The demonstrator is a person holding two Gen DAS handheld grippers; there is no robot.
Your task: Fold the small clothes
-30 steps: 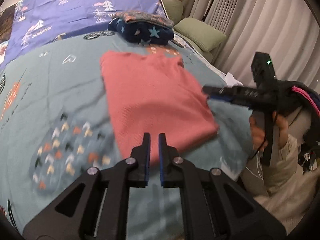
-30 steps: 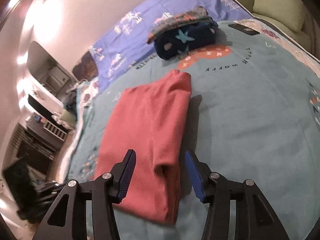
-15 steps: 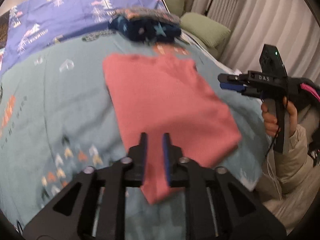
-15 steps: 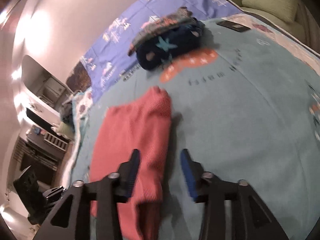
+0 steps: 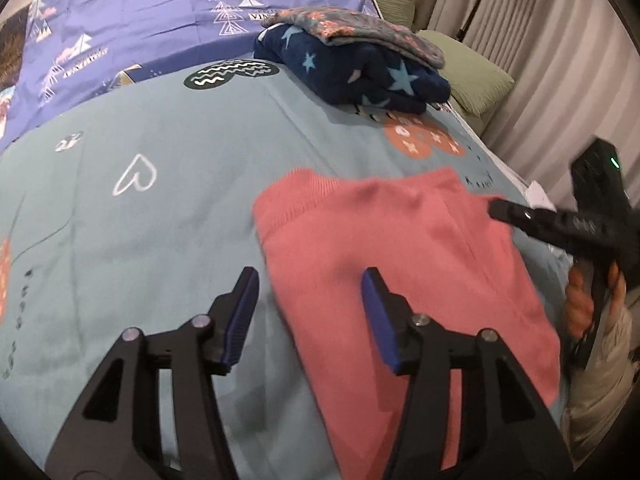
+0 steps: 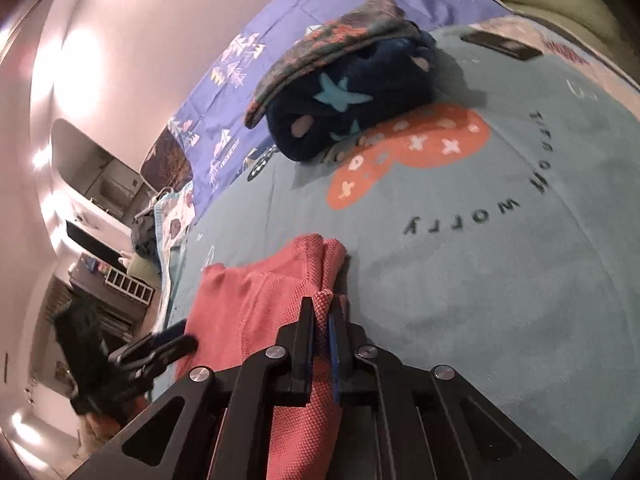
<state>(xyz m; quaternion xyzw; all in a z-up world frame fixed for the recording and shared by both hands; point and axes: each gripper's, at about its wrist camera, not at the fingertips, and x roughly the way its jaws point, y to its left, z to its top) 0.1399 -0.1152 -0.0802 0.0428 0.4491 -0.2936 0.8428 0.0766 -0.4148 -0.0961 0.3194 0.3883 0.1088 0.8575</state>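
A folded pink knit garment (image 5: 404,264) lies on the teal blanket (image 5: 160,208). My left gripper (image 5: 310,312) is open, its jaws astride the garment's left edge, a little above it. My right gripper (image 6: 323,328) is shut on the garment's right edge (image 6: 320,304), pinching a fold of the knit between its pads. In the left wrist view the right gripper (image 5: 516,216) shows at the garment's right side. In the right wrist view the left gripper (image 6: 160,350) shows at the garment's far left edge.
A stack of folded clothes, navy with stars under a grey floral piece (image 5: 352,60), sits at the back of the blanket. A dark phone (image 6: 500,46) lies beyond it. Green pillows (image 5: 476,80) and curtains are on the right. A purple sheet (image 5: 120,20) lies behind.
My left gripper has opened and moved to the garment's left edge. My right gripper has closed on the garment's right edge.
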